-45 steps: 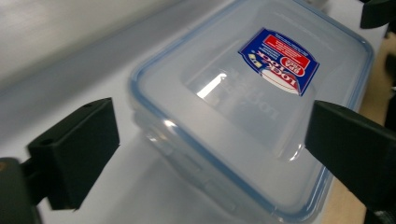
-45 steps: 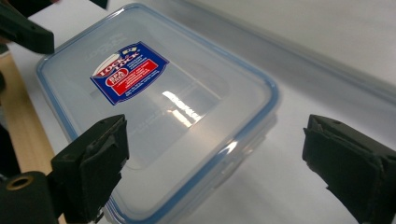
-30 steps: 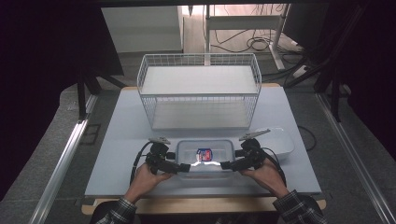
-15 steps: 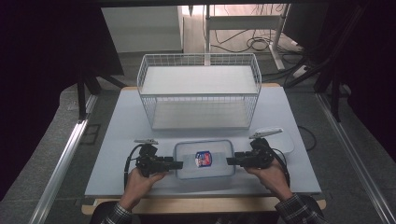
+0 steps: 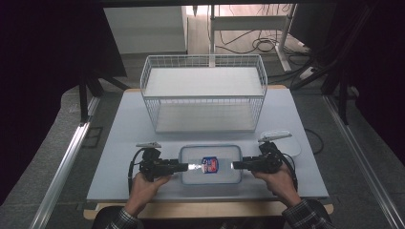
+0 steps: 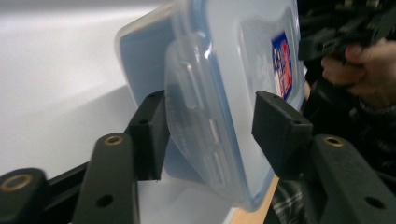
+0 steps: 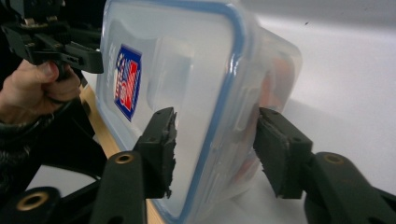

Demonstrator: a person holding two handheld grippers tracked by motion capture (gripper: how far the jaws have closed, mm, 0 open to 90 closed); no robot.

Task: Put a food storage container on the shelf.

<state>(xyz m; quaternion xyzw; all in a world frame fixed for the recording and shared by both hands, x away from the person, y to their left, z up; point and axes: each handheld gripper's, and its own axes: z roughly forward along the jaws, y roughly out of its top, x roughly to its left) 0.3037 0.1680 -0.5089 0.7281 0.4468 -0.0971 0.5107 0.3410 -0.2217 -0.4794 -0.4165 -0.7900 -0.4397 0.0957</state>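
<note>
Two hands are coming in over the near edge of the worktop, each holding a gripper level and pointing inward at the other. The left gripper is reaching in from the left, and its fingers have just been closing around the left end of a clear plastic food container. In the left gripper view one finger is lying against the container's locking flap, while the other finger is standing just off the lid side, so a firm pinch cannot be told there. The right gripper is meeting the container's right end in the same way; its fingers have also just been closing, and in the right gripper view they are straddling the blue-rimmed edge, one on the lid side and one against the body.

The container is sitting close to the near edge of the worktop, about midway along it, lid on, with a red and blue label on top. Just beyond the right gripper, a white oval object is lying near the worktop's right edge. Farther back, a white wire basket is standing along the far edge, well apart from the container.
</note>
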